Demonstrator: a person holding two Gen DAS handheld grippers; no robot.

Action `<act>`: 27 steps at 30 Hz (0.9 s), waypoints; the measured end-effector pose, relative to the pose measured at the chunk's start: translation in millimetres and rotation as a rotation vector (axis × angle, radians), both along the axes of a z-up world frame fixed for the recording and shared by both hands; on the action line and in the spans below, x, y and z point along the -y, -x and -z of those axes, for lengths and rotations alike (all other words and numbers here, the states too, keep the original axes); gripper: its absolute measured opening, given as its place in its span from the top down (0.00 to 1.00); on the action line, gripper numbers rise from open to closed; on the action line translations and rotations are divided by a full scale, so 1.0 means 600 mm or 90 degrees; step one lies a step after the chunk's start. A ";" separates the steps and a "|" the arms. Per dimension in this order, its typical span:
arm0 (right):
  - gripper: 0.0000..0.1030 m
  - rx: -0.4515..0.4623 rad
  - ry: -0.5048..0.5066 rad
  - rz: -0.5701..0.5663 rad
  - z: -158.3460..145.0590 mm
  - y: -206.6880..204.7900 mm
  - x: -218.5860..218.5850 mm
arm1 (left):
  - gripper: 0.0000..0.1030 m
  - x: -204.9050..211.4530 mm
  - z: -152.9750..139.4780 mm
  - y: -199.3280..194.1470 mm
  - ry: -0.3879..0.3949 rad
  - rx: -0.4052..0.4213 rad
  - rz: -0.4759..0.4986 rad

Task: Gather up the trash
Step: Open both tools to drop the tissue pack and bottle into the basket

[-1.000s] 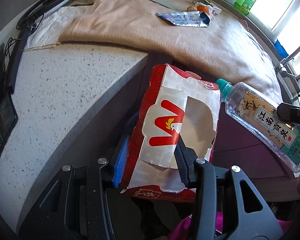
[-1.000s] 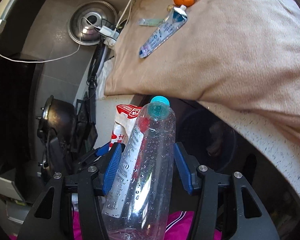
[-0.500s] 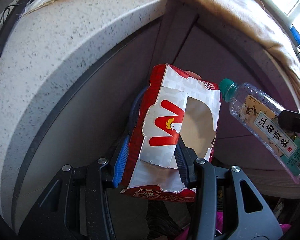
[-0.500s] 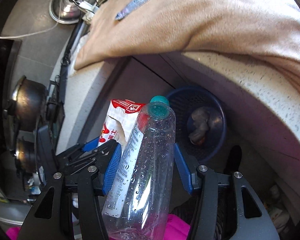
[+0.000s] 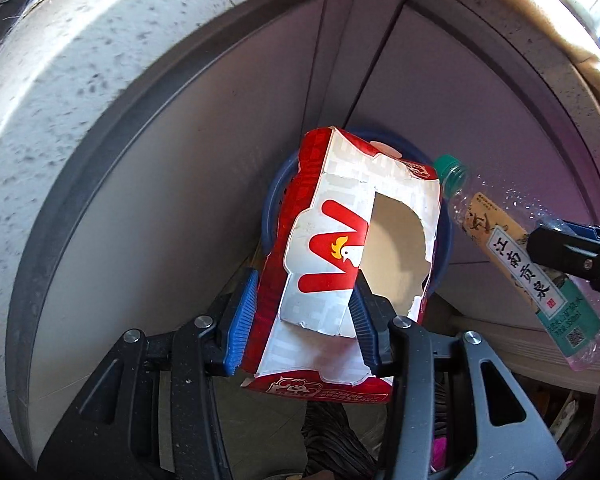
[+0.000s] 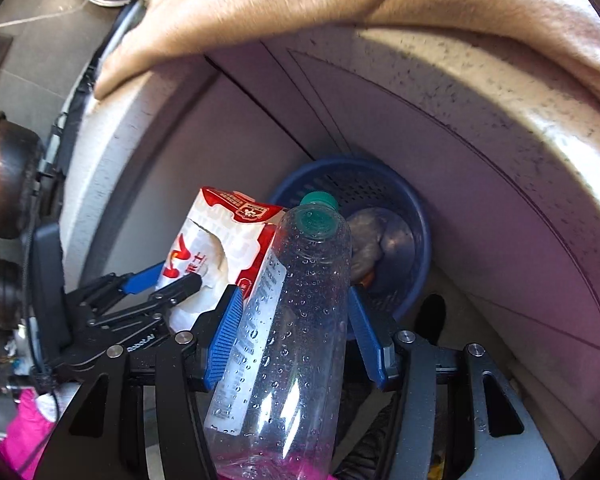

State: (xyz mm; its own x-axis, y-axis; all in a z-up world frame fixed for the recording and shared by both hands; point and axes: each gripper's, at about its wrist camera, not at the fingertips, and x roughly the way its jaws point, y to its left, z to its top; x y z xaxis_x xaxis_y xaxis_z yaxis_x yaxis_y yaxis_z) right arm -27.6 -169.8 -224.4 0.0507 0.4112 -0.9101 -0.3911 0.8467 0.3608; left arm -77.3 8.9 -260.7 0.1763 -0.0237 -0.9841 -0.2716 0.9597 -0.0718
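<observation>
Some trash (image 6: 374, 240) inside blue basket (image 6: 414, 216)

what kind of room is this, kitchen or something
Probably a home kitchen: a speckled stone countertop over cabinet doors, dark pots at the far left, and a blue waste basket on the floor.

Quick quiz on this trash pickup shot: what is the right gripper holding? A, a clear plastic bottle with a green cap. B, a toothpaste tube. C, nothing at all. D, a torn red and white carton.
A: in the right wrist view the right gripper has its blue pads closed on the clear bottle, green cap pointing toward the blue basket; the carton sits in the left gripper.
</observation>
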 end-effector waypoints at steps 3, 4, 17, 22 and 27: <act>0.48 0.006 0.015 -0.004 0.008 -0.006 -0.005 | 0.53 0.014 0.002 -0.020 -0.010 -0.004 0.004; 0.48 0.009 0.019 -0.005 0.010 -0.009 -0.009 | 0.53 0.017 0.000 -0.021 -0.014 -0.005 0.006; 0.46 0.031 0.037 -0.011 0.010 -0.029 -0.035 | 0.44 0.036 -0.025 -0.043 -0.029 0.019 0.005; 0.46 0.043 0.038 -0.013 -0.001 -0.030 -0.037 | 0.43 0.040 -0.033 -0.047 -0.031 0.023 0.009; 0.46 0.046 0.030 -0.005 -0.014 -0.027 -0.035 | 0.43 0.034 -0.053 -0.049 -0.032 0.032 0.013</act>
State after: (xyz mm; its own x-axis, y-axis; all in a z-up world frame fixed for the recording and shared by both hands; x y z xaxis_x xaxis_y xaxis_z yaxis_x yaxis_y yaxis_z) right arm -11.4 -148.7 -215.7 0.1138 0.3681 -0.9228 -0.4212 0.8591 0.2907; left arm -47.9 -11.2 -229.2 0.2254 0.0213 -0.9740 -0.2492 0.9678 -0.0365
